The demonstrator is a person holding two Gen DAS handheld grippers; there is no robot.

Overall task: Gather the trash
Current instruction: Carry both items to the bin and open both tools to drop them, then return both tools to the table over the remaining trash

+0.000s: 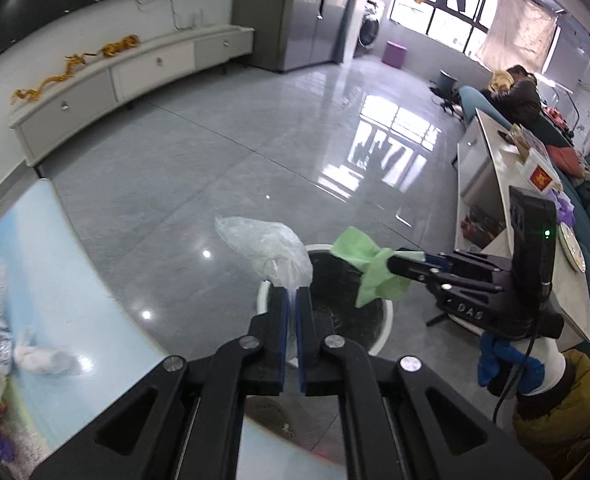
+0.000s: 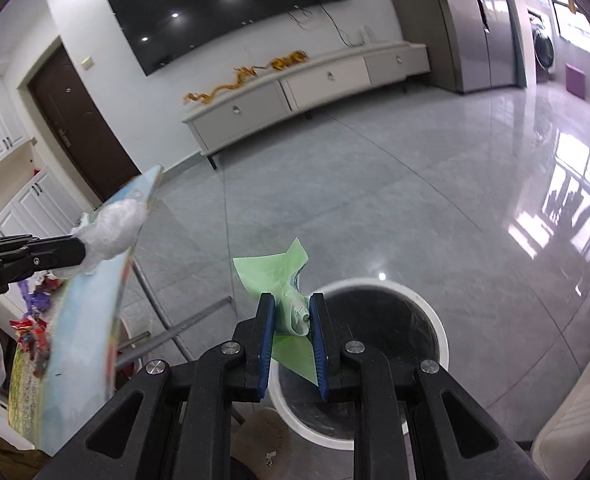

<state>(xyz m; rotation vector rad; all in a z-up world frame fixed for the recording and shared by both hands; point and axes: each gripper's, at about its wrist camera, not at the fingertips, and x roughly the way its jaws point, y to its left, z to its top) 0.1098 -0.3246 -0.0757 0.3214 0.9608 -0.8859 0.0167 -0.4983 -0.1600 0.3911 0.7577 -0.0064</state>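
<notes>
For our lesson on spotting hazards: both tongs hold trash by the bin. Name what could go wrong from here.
1. The clear plastic bag in the left tongs hangs at the white bin's rim; released there, it may drift onto the floor.
2. The green wrapper in the right tongs spreads wide and might catch the rim.
3. The tongs are close together and could collide.

Left tool point(image 1: 290, 294) pinching plastic bag point(image 1: 265, 250) above bin point(image 1: 387, 316)
</notes>
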